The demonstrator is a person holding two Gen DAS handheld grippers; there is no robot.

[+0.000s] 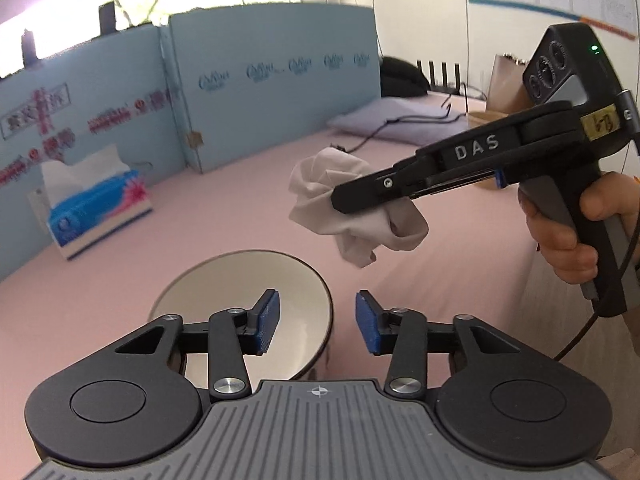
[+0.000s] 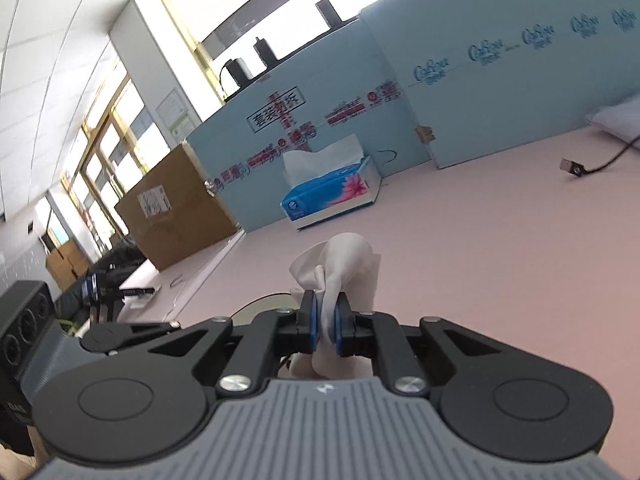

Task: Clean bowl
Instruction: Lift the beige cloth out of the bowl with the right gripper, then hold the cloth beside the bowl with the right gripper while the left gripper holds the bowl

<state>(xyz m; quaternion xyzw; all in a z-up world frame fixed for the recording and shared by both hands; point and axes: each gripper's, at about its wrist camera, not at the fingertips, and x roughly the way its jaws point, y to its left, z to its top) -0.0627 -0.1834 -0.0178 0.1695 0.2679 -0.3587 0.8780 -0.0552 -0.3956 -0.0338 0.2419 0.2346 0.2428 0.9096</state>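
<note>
1 tissue box (image 1: 98,210) beyond bowl (image 1: 244,304), cable (image 2: 600,166) farther right.

A shallow, pale bowl (image 1: 240,304) with a dark rim sits upright on the pink counter (image 1: 440,280); a crumpled white cloth (image 1: 320,196) hangs above and beyond it.

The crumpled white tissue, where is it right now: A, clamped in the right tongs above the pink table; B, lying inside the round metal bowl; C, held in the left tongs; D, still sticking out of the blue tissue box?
A: the right tongs are shut on the crumpled white tissue, which hangs in the air beyond the round metal bowl.
</note>
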